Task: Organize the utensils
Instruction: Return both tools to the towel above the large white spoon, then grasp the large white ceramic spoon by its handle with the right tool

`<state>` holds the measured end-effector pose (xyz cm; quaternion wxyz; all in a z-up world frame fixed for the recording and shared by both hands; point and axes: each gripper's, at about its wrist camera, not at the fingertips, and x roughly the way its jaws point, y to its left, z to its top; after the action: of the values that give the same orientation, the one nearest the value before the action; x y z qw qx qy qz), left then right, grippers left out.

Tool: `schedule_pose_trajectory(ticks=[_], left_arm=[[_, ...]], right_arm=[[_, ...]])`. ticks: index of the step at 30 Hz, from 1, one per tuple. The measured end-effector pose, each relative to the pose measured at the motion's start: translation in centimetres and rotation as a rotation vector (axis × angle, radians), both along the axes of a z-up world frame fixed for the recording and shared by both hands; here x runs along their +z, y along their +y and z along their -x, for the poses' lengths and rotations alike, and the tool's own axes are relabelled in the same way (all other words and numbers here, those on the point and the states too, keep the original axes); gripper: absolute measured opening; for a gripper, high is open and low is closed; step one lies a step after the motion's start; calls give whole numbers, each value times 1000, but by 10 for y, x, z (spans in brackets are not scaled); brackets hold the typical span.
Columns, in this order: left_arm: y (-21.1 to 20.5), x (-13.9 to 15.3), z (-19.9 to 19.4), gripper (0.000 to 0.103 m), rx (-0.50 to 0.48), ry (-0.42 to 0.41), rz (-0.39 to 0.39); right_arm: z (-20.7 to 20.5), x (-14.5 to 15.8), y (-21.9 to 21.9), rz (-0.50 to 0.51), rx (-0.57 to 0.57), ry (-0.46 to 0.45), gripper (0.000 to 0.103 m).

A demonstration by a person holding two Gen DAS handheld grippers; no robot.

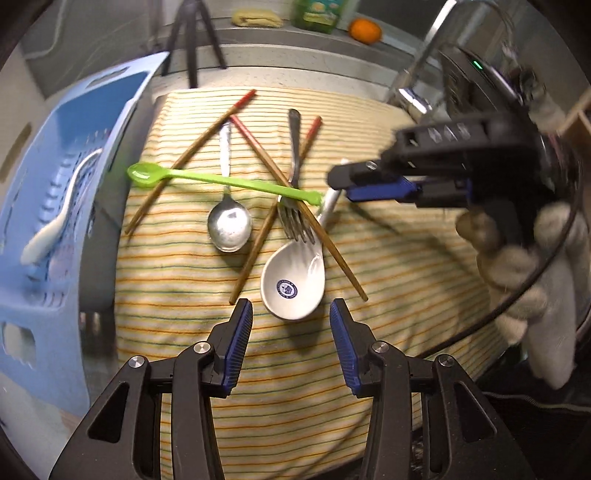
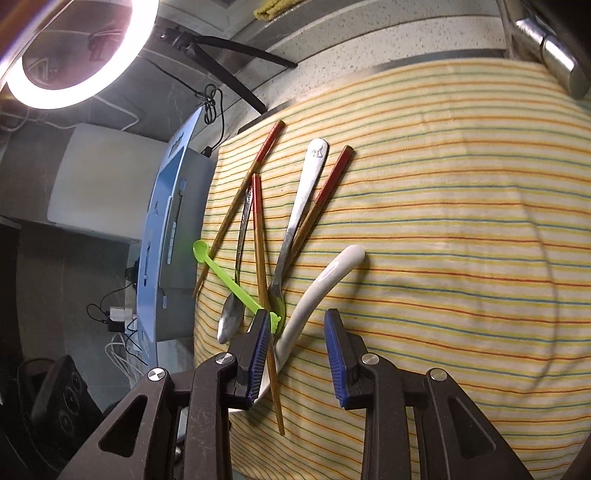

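Utensils lie in a loose pile on a striped cloth (image 1: 388, 295) spread over the surface. White ceramic spoon (image 1: 293, 284) nearest the viewer in the left wrist view, bowl up, a blue emblem inside it; its handle runs up and away toward the right claw. A metal fork (image 1: 293, 177) lies just above it, tines near the spoon bowl. A metal spoon (image 1: 229, 221) sits to the left of the fork, bowl toward the viewer. Green plastic spoon (image 1: 221, 181) lies crosswise over the pile, on top of the metal spoon's handle and a chopstick. Three red-tipped wooden chopsticks: the left chopstick (image 1: 188, 158) slants off toward the cloth's edge, the long chopstick (image 1: 299, 206) crosses over the fork, and the third chopstick (image 1: 273, 214) passes under it.

Right claw (image 2: 295, 350), jaws apart, gripping nothing. It straddles the white spoon's handle (image 2: 321, 284); the left finger sits at the green spoon's end, whether touching I cannot tell. Gloved hand (image 1: 524, 258) holds it.

Left claw (image 1: 291, 347), jaws spread wide, empty, hovering just short of the white spoon's bowl.

Blue plastic basket (image 1: 44, 221) stands beside the cloth at left, with a white utensil (image 1: 59, 221) inside. An orange (image 1: 365, 31) sits on the back ledge. A lit ring light (image 2: 70, 55) hangs at upper left in the right wrist view.
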<state>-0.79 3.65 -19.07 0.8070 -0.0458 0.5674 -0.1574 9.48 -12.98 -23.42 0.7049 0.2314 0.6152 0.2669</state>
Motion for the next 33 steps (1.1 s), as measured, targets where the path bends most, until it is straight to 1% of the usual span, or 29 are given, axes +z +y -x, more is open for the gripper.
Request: schedule_pose_trajectory(ticks=[1,4,7,9,10,11,13,17,24,33], left_arm=[[-1,-1,0,42,-11,6,2],[-6,-4,-2,42,-47,-9,-34],[-10,-9,-7,42,-71,-17,-50],[-12,-13,-8,38,-88,-15,-53],[-14,-14,-9,37,-94,-14,-53],[-15,-15,-8,37,-104,-14,-51],[-15,-17,-8,37,-110,-17,-50],[-14,-17,-5,36,-110,-13,-34],[-15,-11,7,36,-111,-7,3],[-30,16,32,35,-127,-34,73]], right_arm=[[-1,-2,1,-5,-4,7,27],[-2,-5,5,-3,-9,15,27],[-3,-8,6,-6,-17,25,27],[-4,-9,6,-11,-24,30,27],[-4,-9,6,-11,-25,30,25],[-4,-9,7,-7,-23,28,21],[-4,-9,7,-7,-23,29,19],[-3,-10,5,-12,-34,37,12],[1,-6,3,-24,-43,47,11],[16,8,-17,-38,-48,44,10]])
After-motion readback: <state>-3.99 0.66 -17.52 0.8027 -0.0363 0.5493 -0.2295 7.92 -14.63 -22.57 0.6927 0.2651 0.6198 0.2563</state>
